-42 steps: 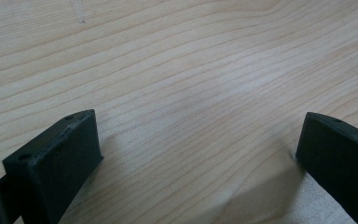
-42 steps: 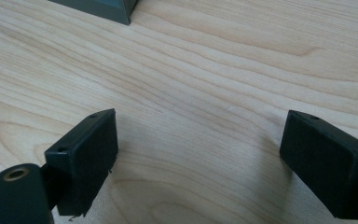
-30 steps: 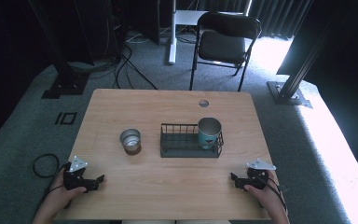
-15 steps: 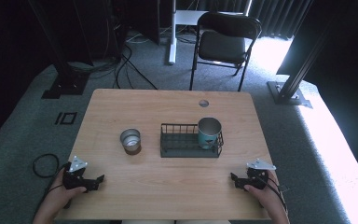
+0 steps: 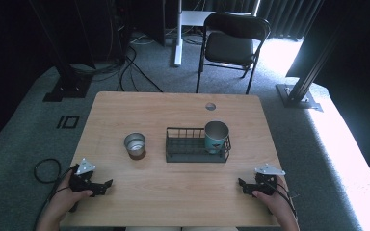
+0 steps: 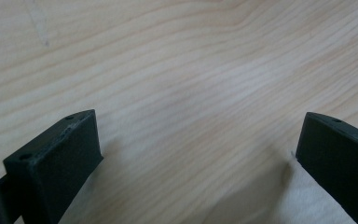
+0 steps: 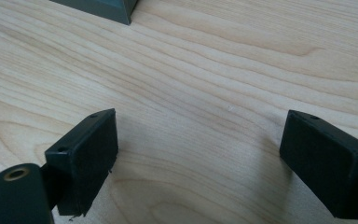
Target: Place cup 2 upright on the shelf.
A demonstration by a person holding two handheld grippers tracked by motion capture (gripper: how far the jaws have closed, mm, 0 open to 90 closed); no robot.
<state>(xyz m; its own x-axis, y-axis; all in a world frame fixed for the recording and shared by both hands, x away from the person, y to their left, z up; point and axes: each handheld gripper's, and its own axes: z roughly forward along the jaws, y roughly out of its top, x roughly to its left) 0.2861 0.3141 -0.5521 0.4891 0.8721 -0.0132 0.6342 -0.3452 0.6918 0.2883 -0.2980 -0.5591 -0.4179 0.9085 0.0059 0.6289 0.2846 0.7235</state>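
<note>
- nothing had shifted over the last second: your left gripper [image 5: 107, 185] and right gripper [image 5: 241, 184] stayed parked near the table's [image 5: 183, 202] front edge, jaws wide apart and empty, so work hadn't begun.
- the teal cup [image 5: 216, 136] stood upright in the wire basket's [image 5: 183, 150] right end, long axis vertical, mouth up; the metal tin [image 5: 135, 145] sat just left of the basket.

Wooden table [image 5: 173, 192] with tin [image 5: 135, 145], wire basket [image 5: 192, 153]

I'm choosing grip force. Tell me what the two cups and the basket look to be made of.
Bare cup: probably metal; grey with a shiny rim.
Basket: dark wire, likely coated metal; thin bars form open walls.
Teal cup in the basket: a metal-looking silver rim above a matte teal side, possibly a label or paint.
</note>
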